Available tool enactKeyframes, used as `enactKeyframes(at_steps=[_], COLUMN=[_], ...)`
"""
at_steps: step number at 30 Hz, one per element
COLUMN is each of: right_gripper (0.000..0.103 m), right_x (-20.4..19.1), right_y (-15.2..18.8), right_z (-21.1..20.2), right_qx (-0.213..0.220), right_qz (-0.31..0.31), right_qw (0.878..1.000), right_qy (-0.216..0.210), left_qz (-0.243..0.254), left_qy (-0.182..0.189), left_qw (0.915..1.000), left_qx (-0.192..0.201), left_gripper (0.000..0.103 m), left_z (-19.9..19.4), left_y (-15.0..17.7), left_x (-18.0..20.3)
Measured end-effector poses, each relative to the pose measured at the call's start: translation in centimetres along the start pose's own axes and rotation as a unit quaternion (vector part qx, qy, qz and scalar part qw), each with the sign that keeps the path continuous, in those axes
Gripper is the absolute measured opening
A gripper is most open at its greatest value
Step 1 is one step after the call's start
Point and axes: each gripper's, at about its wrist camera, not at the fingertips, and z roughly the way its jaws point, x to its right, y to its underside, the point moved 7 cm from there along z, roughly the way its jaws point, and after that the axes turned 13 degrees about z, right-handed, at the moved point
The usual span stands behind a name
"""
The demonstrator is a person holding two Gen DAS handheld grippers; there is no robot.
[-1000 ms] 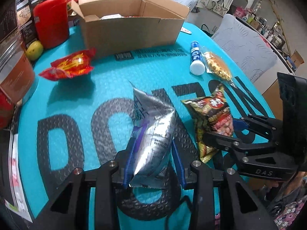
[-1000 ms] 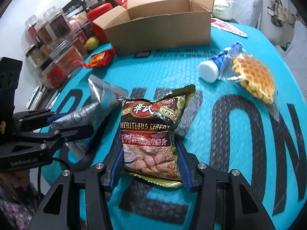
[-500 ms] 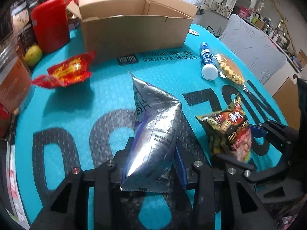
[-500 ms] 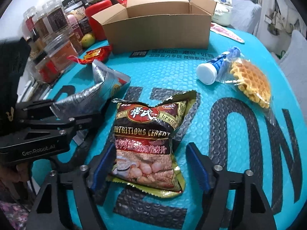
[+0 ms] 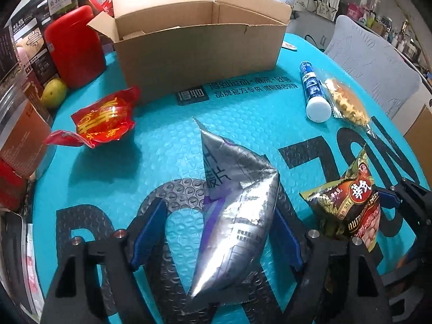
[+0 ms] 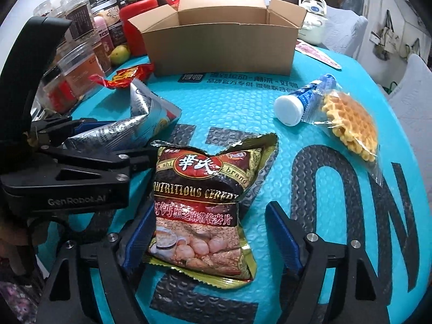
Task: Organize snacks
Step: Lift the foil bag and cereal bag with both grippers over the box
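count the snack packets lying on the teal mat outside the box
4: silver packet between left gripper jaws, cereal packet between right gripper jaws, red packet, waffle. Box may hide more.

Round blue table [image 5: 167, 135], brown box [image 5: 199, 54], red candy bag [image 5: 104, 120], silver bag [image 5: 237, 216], cereal bag [image 6: 199, 210], waffle [image 6: 351, 124], blue tube [image 5: 314, 91]

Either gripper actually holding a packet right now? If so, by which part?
Nothing is held. The left gripper has just opened its jaws around the lower end of the silver packet; the right gripper has just opened around the cereal packet. Both packets lie on the mat.
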Motion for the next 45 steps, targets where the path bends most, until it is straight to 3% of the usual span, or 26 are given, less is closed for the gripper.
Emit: enactKeyframes(at_steps=[2,5,6,8,13,30,45], right_gripper=[0.082,0.080,0.070,0.054,0.044,0.040,0.040], right_x=[0.1,0.2,0.3,0.5,0.8,-0.8,-2.6], right_y=[-0.1,-0.1,-0.2,-0.3,-0.5,-1.4,-4.7], right_z=[0.0,0.0,-0.1,-0.3,-0.5,-2.8,-6.7], right_qx=[0.001,0.007,0.013,0.018,0.016,0.029,0.077], right_qz=[0.003,0.006,0.008,0.012,0.021,0.020,-0.013], right_qw=[1.000,1.000,1.000,1.000,1.000,0.997,0.992], right_qy=[0.000,0.004,0.004,0.008,-0.006,-0.069,-0.096], left_qz=[-0.005,-0.006,-0.005,-0.008,-0.012,-0.003,0.006], left_qy=[0.010,0.014,0.013,0.014,0.016,0.033,0.018], left_qw=[0.9999,0.9997,0.9997,0.9997,0.9995,0.9980,0.9932], left_qx=[0.007,0.019,0.019,0.019,0.023,0.054,0.114], left_gripper=[0.077,0.050,0.042,0.041,0.039,0.038,0.038], left_z=[-0.1,-0.4,-0.6,-0.7,-1.3,-5.3,-10.1], left_y=[0.0,0.0,0.0,0.0,0.0,-0.4,-3.7], left_x=[0.0,0.1,0.2,0.1,0.3,1.2,0.6])
